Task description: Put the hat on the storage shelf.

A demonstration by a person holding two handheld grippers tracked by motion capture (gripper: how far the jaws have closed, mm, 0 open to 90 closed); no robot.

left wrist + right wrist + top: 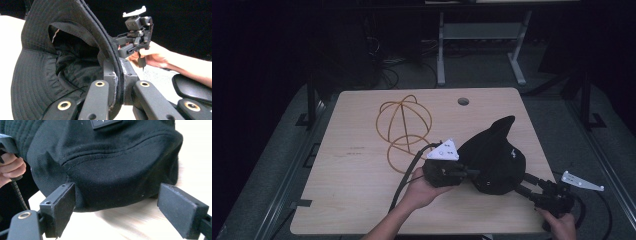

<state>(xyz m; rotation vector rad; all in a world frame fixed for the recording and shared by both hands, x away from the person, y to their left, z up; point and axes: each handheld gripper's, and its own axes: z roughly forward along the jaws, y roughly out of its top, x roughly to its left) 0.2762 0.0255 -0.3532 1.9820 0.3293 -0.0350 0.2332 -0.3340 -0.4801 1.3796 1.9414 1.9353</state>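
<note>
Clamped on the stitched brim at lower centre, left tongs are gripping my soft, floppy black hat on the worktop, while right tongs are gaping beside its crown.

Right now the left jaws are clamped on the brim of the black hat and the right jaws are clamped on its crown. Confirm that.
Not quite. The left gripper does pinch the black hat by its brim, but the right gripper is open: in the right gripper view its jaws stand wide apart in front of the crown, gripping nothing.
</note>
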